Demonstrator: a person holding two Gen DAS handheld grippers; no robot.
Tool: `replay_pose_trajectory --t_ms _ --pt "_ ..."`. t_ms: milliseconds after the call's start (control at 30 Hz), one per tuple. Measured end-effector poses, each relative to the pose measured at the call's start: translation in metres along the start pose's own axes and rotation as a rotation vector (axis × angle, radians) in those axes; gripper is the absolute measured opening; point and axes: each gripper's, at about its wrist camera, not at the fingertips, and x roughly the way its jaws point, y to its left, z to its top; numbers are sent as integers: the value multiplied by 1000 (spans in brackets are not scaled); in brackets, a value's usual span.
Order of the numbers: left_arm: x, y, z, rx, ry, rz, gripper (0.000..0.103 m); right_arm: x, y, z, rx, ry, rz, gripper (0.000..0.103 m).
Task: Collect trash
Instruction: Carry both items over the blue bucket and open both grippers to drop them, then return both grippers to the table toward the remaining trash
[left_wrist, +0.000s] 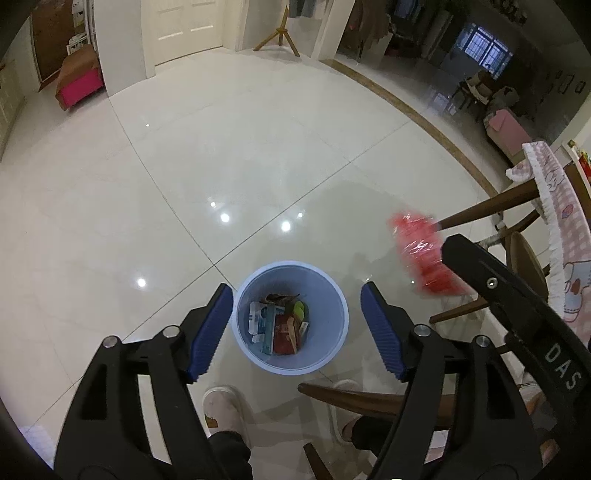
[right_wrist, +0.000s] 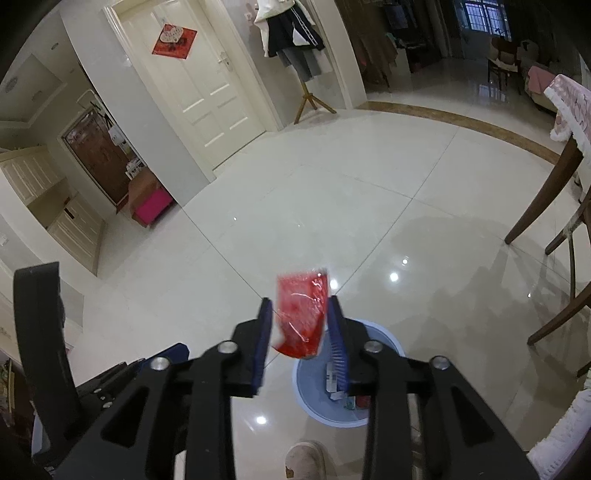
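1. The left gripper (left_wrist: 297, 330) has its jaws spread wide with nothing between them. Its pads are ribbed blue rubber on black, slotted plastic arms with bright metal pivot pins.
2. Straight below it in the left wrist view stands the bin (left_wrist: 290, 318), a round pale-blue plastic bucket with a smooth rim. It holds flat cartons, a red packet and something green.
3. The right gripper (right_wrist: 300, 330), built the same way, has its jaws part open. The red wrapper (right_wrist: 301, 314) sits between the pads. It lies against the right-hand pad, and a narrow gap shows beside the left-hand pad. Whether it is gripped or loose I cannot tell; it is blurred.
4. The wrapper is a thin, glossy, crinkled red film, roughly rectangular. It hangs in the air above the bin's near-left rim, not inside it.
5. The floor (left_wrist: 258, 155) is of large glossy cream tiles with thin grout lines, mirroring ceiling lights.
6. A pale slipper (left_wrist: 225, 410) on the person's foot stands just nearer than the bin.
7. To the right are dark wooden chair legs (left_wrist: 484, 208) and a pink checked cloth with a white fringe (left_wrist: 561, 206).
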Motion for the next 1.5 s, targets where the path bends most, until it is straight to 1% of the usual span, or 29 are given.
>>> replay_pose_trajectory --t_ms 33,200,400,567,667,733,800,833,933,1000,1033,1100,1133,1233,1300,1433,1500 --pt "-3 -2 1 -2 -5 -2 74 -4 0 0 3 -8 -1 39" --pt "-26 -14 1 12 -42 -13 74 -31 -2 3 12 -48 -12 40" --pt "-68 -44 -4 58 -110 -43 75 -97 -16 6 31 -142 -37 43" --pt "-114 -96 -17 152 -187 -93 77 -168 -40 0 54 -241 -58 44" --pt "-140 -139 -30 226 -227 -135 79 -213 -62 -8 65 -294 -93 46" --pt "-152 -169 -40 280 -237 -169 79 -245 -84 -15 83 -328 -137 46" --pt "-159 -194 -50 324 -237 -196 79 -269 -106 -21 102 -356 -179 46" --pt "-162 -217 -59 366 -236 -209 79 -281 -117 -25 112 -369 -205 47" --pt "-166 -263 -78 453 -219 -248 80 -323 -162 -42 168 -412 -280 48" --pt "-166 -294 -89 495 -191 -295 80 -343 -190 -52 200 -431 -322 48" --pt "-164 -315 -97 520 -172 -321 80 -356 -208 -59 229 -443 -351 48" --pt "-161 -341 -109 560 -151 -341 80 -375 -232 -71 273 -457 -394 49" --pt "-158 -362 -117 593 -136 -350 80 -384 -247 -78 299 -465 -416 50" --pt "-151 -402 -138 668 -102 -370 80 -404 -279 -96 342 -472 -489 52" --pt "-146 -424 -148 702 -87 -369 80 -413 -300 -109 382 -471 -513 52" --pt "-142 -446 -155 714 -82 -372 80 -426 -335 -126 461 -485 -548 52" --pt "-141 -459 -157 719 -82 -381 80 -433 -347 -130 487 -494 -560 52"
